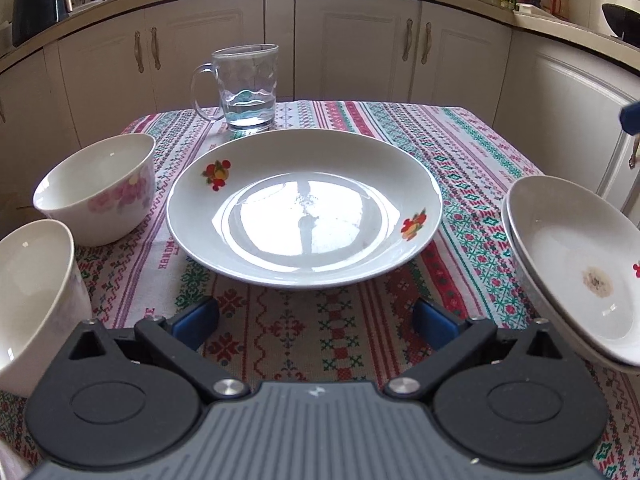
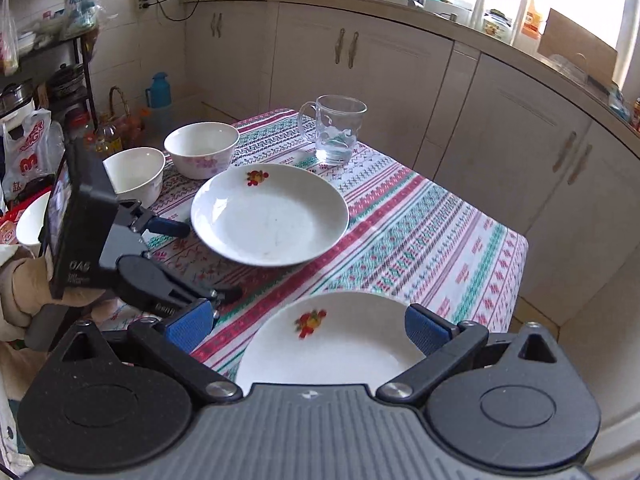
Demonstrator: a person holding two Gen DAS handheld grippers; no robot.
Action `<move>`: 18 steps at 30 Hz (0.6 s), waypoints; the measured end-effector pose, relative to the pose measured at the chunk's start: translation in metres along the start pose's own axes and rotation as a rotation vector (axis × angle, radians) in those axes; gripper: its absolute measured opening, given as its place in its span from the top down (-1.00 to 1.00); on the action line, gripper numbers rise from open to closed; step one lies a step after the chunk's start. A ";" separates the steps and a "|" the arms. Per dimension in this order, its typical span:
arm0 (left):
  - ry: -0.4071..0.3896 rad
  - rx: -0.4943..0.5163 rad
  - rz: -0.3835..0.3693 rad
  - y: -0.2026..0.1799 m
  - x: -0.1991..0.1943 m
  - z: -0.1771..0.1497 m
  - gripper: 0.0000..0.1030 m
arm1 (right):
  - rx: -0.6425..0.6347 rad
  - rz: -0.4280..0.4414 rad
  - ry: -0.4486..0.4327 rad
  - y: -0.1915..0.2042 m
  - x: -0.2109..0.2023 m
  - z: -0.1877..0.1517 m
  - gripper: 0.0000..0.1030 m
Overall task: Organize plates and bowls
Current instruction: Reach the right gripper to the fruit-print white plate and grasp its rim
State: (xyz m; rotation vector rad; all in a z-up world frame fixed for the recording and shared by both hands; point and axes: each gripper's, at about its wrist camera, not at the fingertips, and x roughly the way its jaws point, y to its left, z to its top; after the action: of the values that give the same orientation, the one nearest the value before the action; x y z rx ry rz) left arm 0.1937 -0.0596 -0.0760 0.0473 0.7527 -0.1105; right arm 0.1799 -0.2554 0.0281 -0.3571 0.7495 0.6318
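My counter (image 1: 460,148) wears a patterned cloth, cream cabinets (image 1: 352,48) behind. The big plate (image 1: 304,208) sits centred, bowls (image 1: 96,188) to its left. My left claw (image 1: 316,320) gapes empty; my right claw (image 2: 308,330) stands spread around a second plate (image 2: 340,344).

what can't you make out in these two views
- Near plate, right wrist view: its near part is hidden under the right hand-held gripper; whether the pads press it is unclear.
- Tilted plate, left wrist view: cut off by the right edge, so what holds it is unseen.
- Nearest bowl, left wrist view: cut by the left edge and the left hand-held gripper.
- Third bowl, right wrist view: mostly behind the left hand-held gripper's body.
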 end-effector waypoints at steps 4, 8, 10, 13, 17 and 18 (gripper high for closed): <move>-0.003 -0.009 0.007 0.003 0.004 0.003 -1.00 | -0.057 0.021 0.015 -0.003 0.019 0.020 -1.00; -0.007 -0.005 0.000 0.006 0.007 0.005 -1.00 | -0.108 0.050 0.027 -0.006 0.042 0.038 -1.00; -0.009 -0.007 0.002 0.008 0.009 0.007 -1.00 | -0.122 0.061 0.034 -0.008 0.055 0.046 -1.00; -0.021 -0.004 0.001 0.011 0.010 0.007 -1.00 | -0.145 0.071 0.059 -0.011 0.078 0.058 -1.00; -0.025 -0.002 0.002 0.011 0.011 0.007 -1.00 | -0.191 0.078 0.100 -0.014 0.111 0.074 -1.00; -0.025 -0.002 0.002 0.011 0.011 0.007 -1.00 | -0.200 0.078 0.101 -0.015 0.118 0.077 -1.00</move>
State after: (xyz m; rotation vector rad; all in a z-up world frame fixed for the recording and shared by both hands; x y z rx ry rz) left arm 0.2073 -0.0502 -0.0783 0.0442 0.7281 -0.1085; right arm 0.2959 -0.1804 -0.0028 -0.5485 0.8012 0.7694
